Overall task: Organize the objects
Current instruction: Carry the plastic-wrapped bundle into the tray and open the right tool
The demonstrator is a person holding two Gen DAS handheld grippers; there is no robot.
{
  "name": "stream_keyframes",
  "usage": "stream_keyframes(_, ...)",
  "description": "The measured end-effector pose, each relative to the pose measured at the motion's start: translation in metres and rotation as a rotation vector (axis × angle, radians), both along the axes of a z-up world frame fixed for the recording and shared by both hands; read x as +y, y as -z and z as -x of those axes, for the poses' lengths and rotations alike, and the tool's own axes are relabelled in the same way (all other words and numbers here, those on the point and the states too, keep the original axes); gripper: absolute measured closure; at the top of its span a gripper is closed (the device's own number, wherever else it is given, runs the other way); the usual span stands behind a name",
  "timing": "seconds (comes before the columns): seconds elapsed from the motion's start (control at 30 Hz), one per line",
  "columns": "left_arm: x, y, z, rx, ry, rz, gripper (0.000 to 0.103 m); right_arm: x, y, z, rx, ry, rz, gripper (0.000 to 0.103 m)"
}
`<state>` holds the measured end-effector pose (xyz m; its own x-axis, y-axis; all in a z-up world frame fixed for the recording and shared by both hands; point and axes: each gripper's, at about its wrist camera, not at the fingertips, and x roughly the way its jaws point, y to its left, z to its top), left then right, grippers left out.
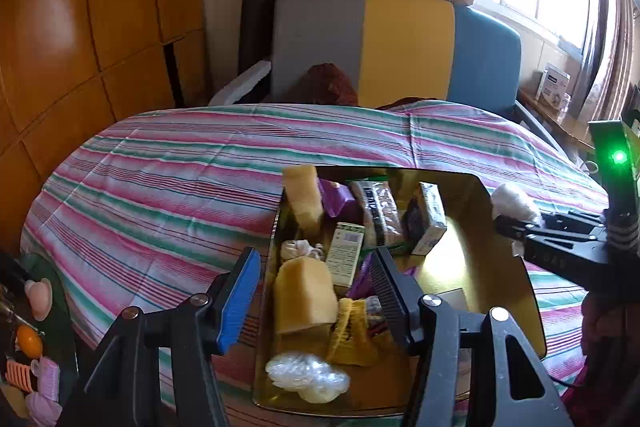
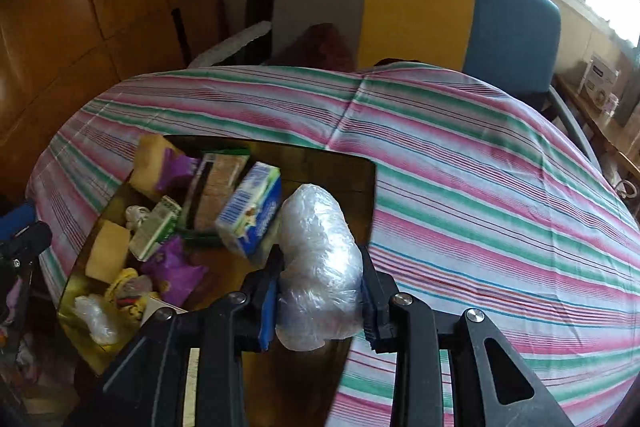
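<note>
A shiny gold tray (image 1: pixel 500 287) lies on the striped cloth; it also shows in the right wrist view (image 2: pixel 352 171). It holds yellow sponges (image 1: pixel 304 295), purple packets (image 2: pixel 176 267), a green-white box (image 1: pixel 346 253), a blue-white carton (image 2: pixel 252 215) and a clear plastic bundle (image 1: pixel 308 377). My left gripper (image 1: pixel 316 291) is open above the tray's left part, empty. My right gripper (image 2: pixel 320 291) is shut on a plastic-wrapped bundle (image 2: pixel 316 263) over the tray's right side; it shows from the side in the left wrist view (image 1: pixel 516 223).
The striped cloth (image 2: pixel 480 167) covers a round table. A grey, yellow and blue chair back (image 1: pixel 400 43) stands behind it. A wooden cabinet (image 1: pixel 80 27) is at the left. Pink and orange small items (image 1: pixel 36 347) lie low at the left edge.
</note>
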<state>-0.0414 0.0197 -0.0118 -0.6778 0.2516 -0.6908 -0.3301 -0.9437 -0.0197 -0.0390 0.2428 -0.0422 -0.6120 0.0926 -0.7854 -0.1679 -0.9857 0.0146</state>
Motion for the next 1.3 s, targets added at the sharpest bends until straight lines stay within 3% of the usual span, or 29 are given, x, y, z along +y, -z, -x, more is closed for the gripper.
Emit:
stream_keyframes(0.23, -0.014, 0.002, 0.001, 0.013, -0.05, 0.02, 0.044, -0.019, 0.043, 0.03, -0.111, 0.018, 0.025, 0.067)
stream_keyframes(0.3, -0.015, 0.003, 0.001, 0.012, -0.058, 0.025, 0.036, -0.021, 0.053, 0.036, -0.135, 0.032, 0.016, 0.066)
stream_keyframes(0.43, -0.018, 0.005, -0.002, 0.022, -0.064, 0.021, 0.032, -0.022, 0.064, 0.04, -0.153, 0.038, 0.019, 0.064)
stream_keyframes(0.63, -0.013, 0.006, -0.003, 0.017, -0.074, 0.042, 0.031, -0.021, 0.069, 0.04, -0.141, 0.044, 0.026, 0.042)
stream_keyframes(0.8, -0.014, 0.005, -0.006, 0.011, -0.076, 0.015, 0.031, -0.019, 0.061, 0.035, -0.117, 0.052, 0.035, 0.037)
stream_keyframes(1.23, -0.014, 0.0, -0.018, 0.038, -0.091, 0.008, 0.031, -0.037, 0.014, -0.012, 0.072, 0.082, -0.027, 0.017)
stream_keyframes(1.3, -0.014, 0.0, -0.019, 0.041, -0.078, -0.003, 0.036, -0.044, 0.011, -0.02, 0.09, 0.078, -0.034, 0.017)
